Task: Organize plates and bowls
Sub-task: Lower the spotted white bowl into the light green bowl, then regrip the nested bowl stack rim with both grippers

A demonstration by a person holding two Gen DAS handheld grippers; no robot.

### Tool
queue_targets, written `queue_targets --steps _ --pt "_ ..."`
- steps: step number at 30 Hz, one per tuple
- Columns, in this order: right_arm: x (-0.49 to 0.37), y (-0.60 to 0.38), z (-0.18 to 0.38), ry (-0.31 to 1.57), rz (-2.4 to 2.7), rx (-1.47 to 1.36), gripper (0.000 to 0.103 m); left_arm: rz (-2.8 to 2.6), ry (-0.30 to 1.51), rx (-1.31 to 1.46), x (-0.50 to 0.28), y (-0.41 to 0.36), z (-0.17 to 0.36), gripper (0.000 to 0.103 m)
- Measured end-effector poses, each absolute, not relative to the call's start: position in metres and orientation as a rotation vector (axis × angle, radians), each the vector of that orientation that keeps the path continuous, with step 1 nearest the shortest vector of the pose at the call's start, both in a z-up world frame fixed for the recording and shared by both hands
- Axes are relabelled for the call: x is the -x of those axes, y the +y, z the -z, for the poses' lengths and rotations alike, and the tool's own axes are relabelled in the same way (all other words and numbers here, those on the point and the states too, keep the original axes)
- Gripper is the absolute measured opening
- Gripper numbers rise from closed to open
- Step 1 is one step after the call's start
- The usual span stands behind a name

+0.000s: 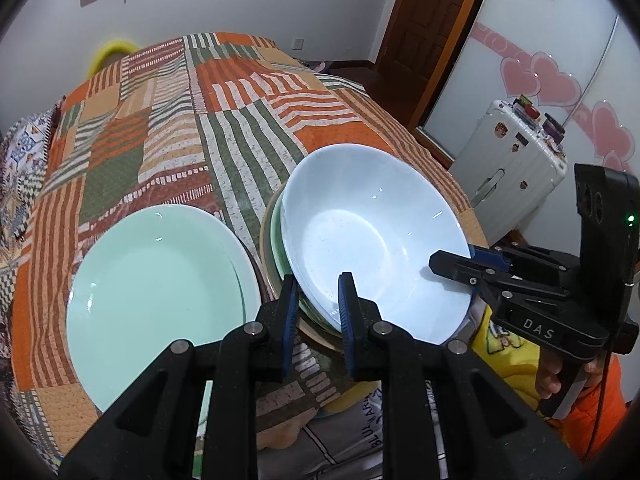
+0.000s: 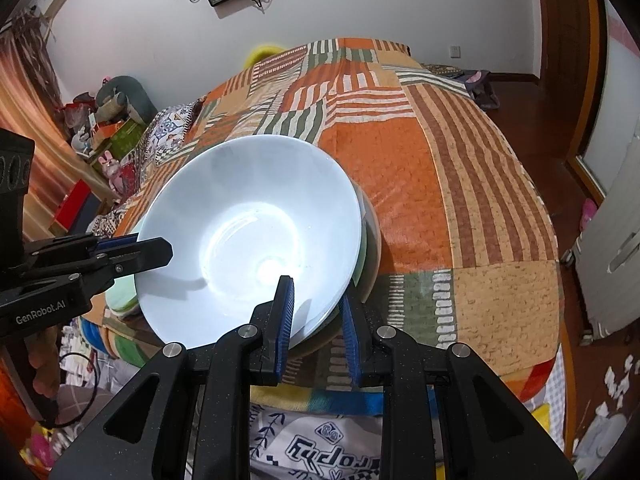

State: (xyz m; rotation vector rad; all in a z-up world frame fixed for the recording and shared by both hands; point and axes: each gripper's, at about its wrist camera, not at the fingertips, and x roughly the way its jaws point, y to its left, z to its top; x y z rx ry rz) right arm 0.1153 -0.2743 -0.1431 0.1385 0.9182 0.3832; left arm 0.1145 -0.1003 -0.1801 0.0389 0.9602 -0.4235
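Note:
A white bowl [image 1: 372,232] [image 2: 248,232] rests tilted on top of a stack of dishes [image 1: 274,248] [image 2: 370,240] with green and beige rims, on the bed's near edge. My left gripper [image 1: 318,304] [image 2: 160,248] is shut on the bowl's near-left rim. My right gripper [image 2: 316,312] [image 1: 460,270] is shut on its near-right rim, one finger inside the bowl and one outside. A mint green plate [image 1: 156,292] [image 2: 122,292] lies flat to the left of the stack, touched by neither gripper.
A striped patchwork quilt [image 1: 160,128] covers the bed. A white suitcase [image 1: 512,160] stands on the floor to the right, before a wooden door [image 1: 432,20]. A person's orange sleeve [image 1: 592,412] is behind the right gripper. Boxes and toys [image 2: 112,136] crowd the far left.

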Motion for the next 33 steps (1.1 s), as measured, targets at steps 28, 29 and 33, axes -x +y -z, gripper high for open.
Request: queue_targets --steps 28,29,33 --pt "-0.118 -0.27 0.14 0.938 -0.338 -0.038 0.051 0.42 0.895 -0.046 -0.115 -0.094 0.166 0.023" --pt "-0.117 -0.271 0.14 0.937 -0.334 -0.038 0.054 0.415 0.893 -0.042 -0.115 -0.092 0.165 0.023" --pt "-0.117 -0.279 0.141 0.927 -0.318 -0.063 0.054 0.391 0.9 -0.002 -0.121 -0.077 0.165 0.037"
